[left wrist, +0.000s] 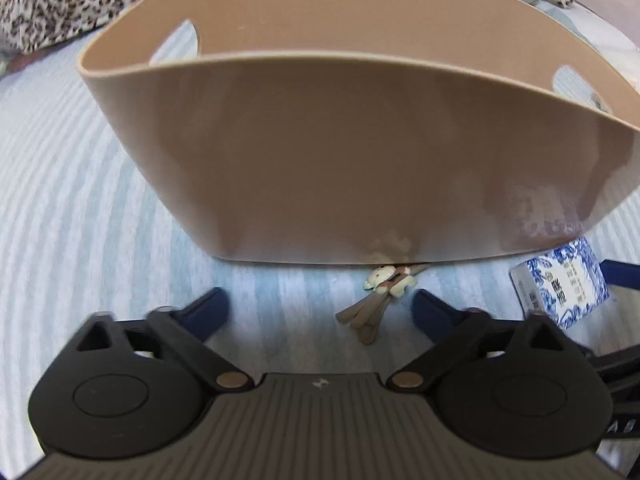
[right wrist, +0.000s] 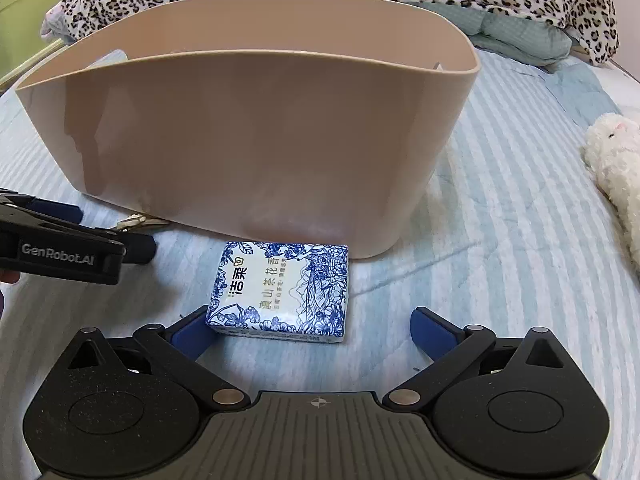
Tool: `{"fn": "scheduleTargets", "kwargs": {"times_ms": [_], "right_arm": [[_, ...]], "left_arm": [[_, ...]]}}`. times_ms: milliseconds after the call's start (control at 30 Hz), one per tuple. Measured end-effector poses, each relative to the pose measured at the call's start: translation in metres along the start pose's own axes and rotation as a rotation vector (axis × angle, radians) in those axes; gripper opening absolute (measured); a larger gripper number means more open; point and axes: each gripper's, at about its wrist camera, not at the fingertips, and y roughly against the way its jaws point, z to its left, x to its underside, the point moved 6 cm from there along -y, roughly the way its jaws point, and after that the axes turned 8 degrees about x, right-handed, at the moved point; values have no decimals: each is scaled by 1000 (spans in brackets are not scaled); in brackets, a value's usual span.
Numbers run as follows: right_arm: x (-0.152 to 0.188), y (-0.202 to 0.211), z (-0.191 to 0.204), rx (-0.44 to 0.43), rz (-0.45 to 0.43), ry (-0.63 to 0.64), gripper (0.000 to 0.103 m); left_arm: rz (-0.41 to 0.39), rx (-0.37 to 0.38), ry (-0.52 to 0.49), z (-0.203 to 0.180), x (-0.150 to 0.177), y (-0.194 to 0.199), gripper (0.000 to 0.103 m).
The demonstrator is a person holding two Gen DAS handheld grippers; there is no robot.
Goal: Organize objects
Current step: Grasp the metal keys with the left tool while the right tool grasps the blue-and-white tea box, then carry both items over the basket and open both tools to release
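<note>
Hiding its own inside, the basket (left wrist: 320,152) faces both hand-held grippers, each spread wide and empty.

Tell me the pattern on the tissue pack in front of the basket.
Blue-and-white floral print on the tissue pack, clearest in the right wrist view.

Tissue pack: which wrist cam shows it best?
Right wrist. The blue-and-white tissue pack lies whole and centred between the open right gripper fingers, in front of the beige basket. Left wrist catches it only at the right edge, small and distorted.
</note>
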Motion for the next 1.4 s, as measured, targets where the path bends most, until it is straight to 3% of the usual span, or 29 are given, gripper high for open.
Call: {"fn": "scheduleTargets", "kwargs": {"times_ms": [267, 367, 433, 500, 600, 1067, 1400], "right_arm": [[-2, 3, 0, -10, -35, 14, 103], [-3, 7, -2, -11, -56, 1, 94], [-4, 12, -2, -11, -74, 5, 78], [-5, 17, 0, -9, -91, 14, 65], [-7, 24, 2, -8, -103, 15, 64], [-15, 61, -11, -40, -121, -10, 63], [-20, 109, -22, -126, -236, -50, 63]], "left_arm": [[-34, -13, -58, -7, 4, 2, 103], [-56, -2, -69, -9, 3, 8, 78], [-63, 13, -78, -11, 1, 13, 49], [-60, 24, -77, -12, 2, 16, 32], [-53, 28, -75, -10, 5, 19, 22], [-105, 77, -3, 18, 18, 67, 21], [-266, 111, -49, 6, 4, 143, 21]]}}
